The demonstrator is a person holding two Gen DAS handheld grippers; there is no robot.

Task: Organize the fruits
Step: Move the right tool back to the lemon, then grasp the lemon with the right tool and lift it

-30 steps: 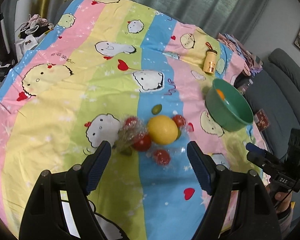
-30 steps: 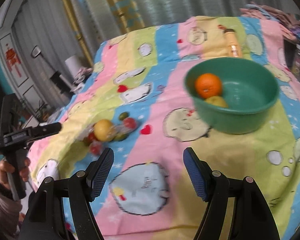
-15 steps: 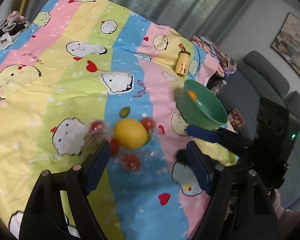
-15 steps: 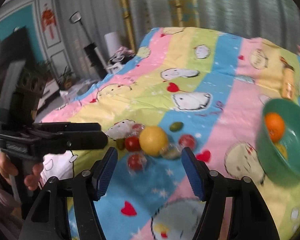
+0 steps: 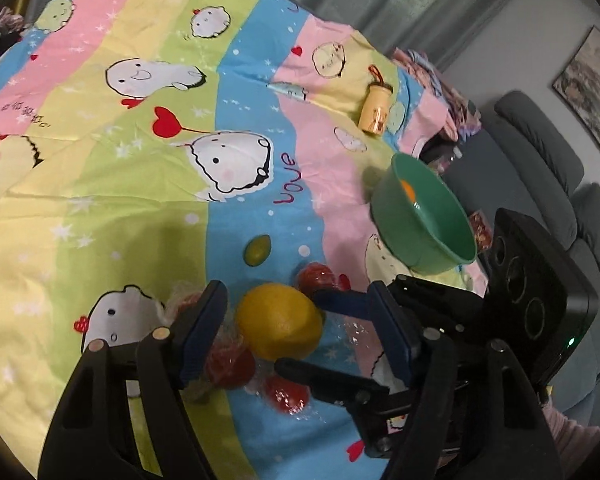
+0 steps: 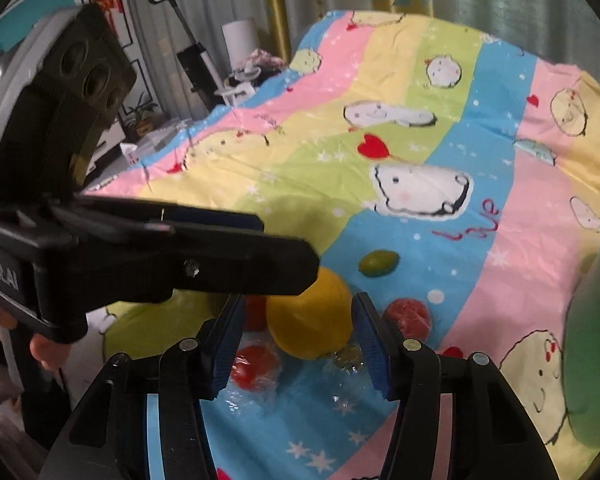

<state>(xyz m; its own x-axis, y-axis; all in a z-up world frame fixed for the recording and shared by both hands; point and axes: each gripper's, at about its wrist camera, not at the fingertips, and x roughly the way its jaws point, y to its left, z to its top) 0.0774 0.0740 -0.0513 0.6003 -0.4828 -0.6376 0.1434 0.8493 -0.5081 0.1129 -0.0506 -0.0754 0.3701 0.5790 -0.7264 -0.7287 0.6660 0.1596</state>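
A striped cartoon cloth (image 5: 148,184) carries the green bowl (image 5: 424,224). Beside it the yellow fruit (image 6: 310,316) lies between the wide-open fingers of the right hand-held gripper (image 6: 300,350). The left hand-held gripper (image 5: 300,334), also open, holds nothing.

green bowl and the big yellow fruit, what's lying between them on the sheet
One plastic-wrapped red fruit lies between the yellow fruit and the green bowl; the rest is bare bedsheet. Clearest in the left wrist view.
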